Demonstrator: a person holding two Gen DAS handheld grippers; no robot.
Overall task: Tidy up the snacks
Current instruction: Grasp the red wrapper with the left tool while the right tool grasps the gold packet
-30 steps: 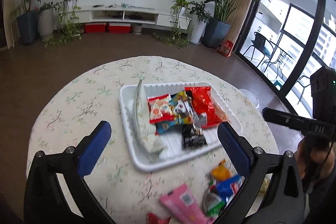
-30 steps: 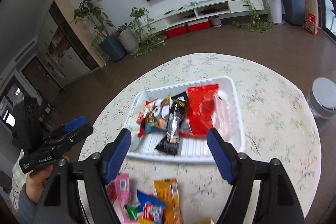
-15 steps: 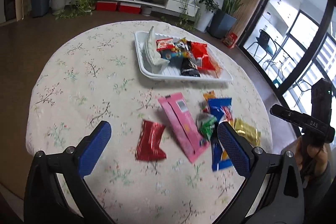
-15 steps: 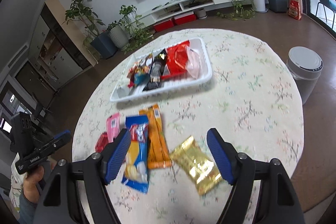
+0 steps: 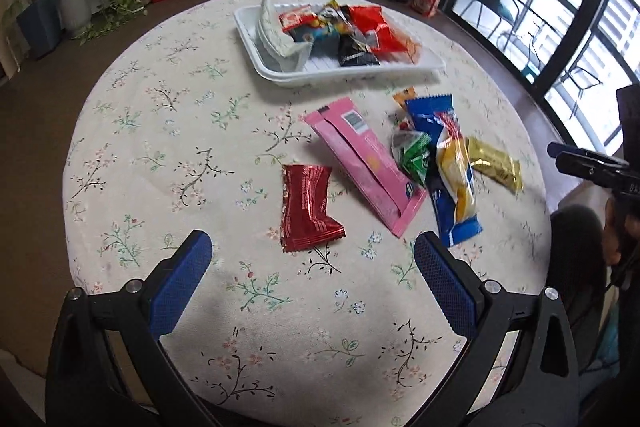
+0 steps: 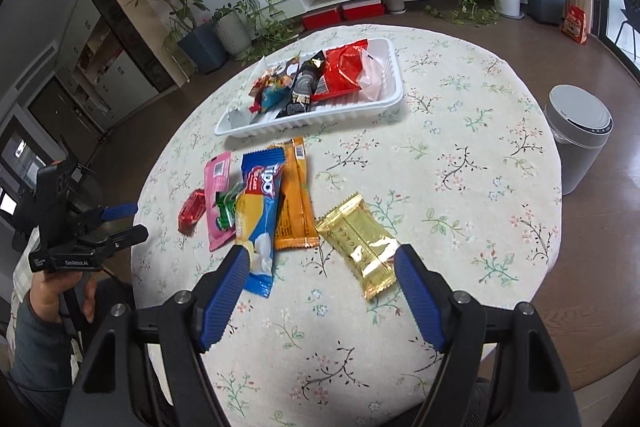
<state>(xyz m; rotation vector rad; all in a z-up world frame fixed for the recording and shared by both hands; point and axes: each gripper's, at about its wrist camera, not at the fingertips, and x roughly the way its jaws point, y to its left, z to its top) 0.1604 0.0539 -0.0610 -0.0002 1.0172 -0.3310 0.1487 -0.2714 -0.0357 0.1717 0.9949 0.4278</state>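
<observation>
Both the left tongs and right tongs are being held wide open and empty above the table, where loose snacks are lying near the half-filled white tray. The gold packet, nearest the right tongs, is probably best being approached squarely across its narrow width, so that it is being pinched without the neighbouring wrappers being dragged

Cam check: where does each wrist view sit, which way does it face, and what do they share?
Left wrist: on the left gripper, angled down at the table; own blue fingers open, right gripper at the right edge.
Right wrist: on the right gripper, angled down; own fingers open, left hand at the left edge.
Shared: tray, loose snacks, TV wall.
</observation>
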